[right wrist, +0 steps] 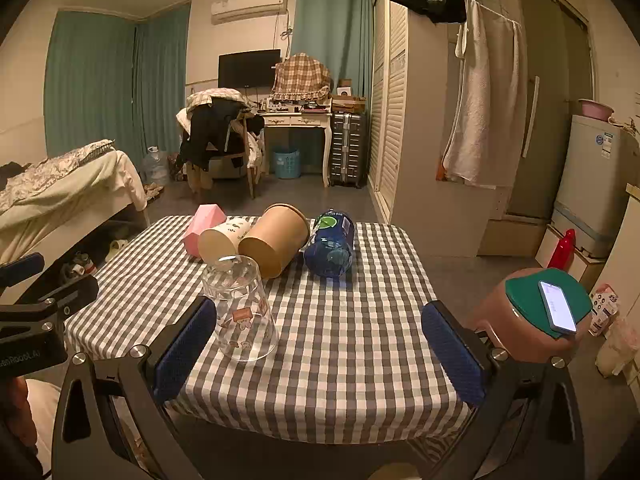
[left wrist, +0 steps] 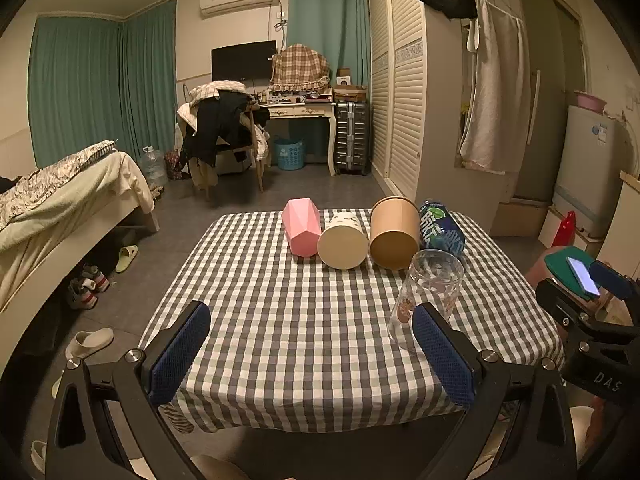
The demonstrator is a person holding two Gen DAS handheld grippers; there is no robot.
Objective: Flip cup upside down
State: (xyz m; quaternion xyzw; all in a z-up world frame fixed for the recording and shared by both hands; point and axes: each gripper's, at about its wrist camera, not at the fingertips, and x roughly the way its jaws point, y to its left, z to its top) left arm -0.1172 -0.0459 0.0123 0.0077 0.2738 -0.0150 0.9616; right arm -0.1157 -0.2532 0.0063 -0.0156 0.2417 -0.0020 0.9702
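Our left gripper (left wrist: pixel 312 354) has its blue-padded fingers (left wrist: pixel 180 354) spread wide and released, with nothing between them, held over the near edge of the bench (left wrist: pixel 280 320). Our right gripper (right wrist: pixel 320 354) is likewise spread and empty, its fingers (right wrist: pixel 454 354) over the same near edge.

The clear glass cup (right wrist: pixel 240 308) stands on the checked cloth with its closed base up and its mouth down on the cloth. It sits near the near edge. In the right wrist view it is just beside the inner finger of our right gripper, though we cannot tell whether they touch; in the left wrist view the cup (left wrist: pixel 430 292) stands just behind our left gripper's right finger.

Along the far edge of the bench a row of things lies on its side: a pink faceted cup (left wrist: pixel 300 226), a cream paper cup (left wrist: pixel 344 240), a brown paper cup (left wrist: pixel 394 234) and a blue bottle (left wrist: pixel 442 230), each close against its neighbour.

Off the right edge of the bench, a phone (right wrist: pixel 557 306) lies on a green lid (right wrist: pixel 524 292).
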